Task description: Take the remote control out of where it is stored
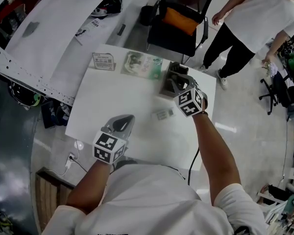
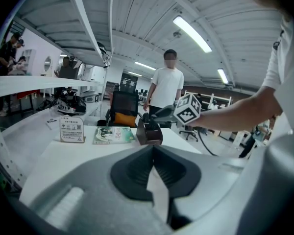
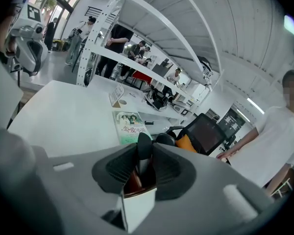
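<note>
The dark, slim remote control (image 3: pixel 143 147) stands upright in a dark brown open-topped holder box (image 1: pixel 165 88) at the upper right of the white table (image 1: pixel 112 102) in the head view. The right gripper (image 1: pixel 174 81) reaches into that box, and in the right gripper view its jaws are clamped on the remote's rounded top end, one pad on each side. The remote's lower part is still down inside the box.

The left gripper (image 1: pixel 127 120) hangs over the table's lower left, well apart from the box, with its jaws together and nothing between them.

A green illustrated booklet (image 1: pixel 143 64) lies just left of the box, with a small white sign card (image 1: pixel 104 61) further left. A small pale packet (image 1: pixel 162 114) lies at the table's middle. A black office chair with an orange cushion (image 1: pixel 182 19) stands beyond the table's upper edge.
</note>
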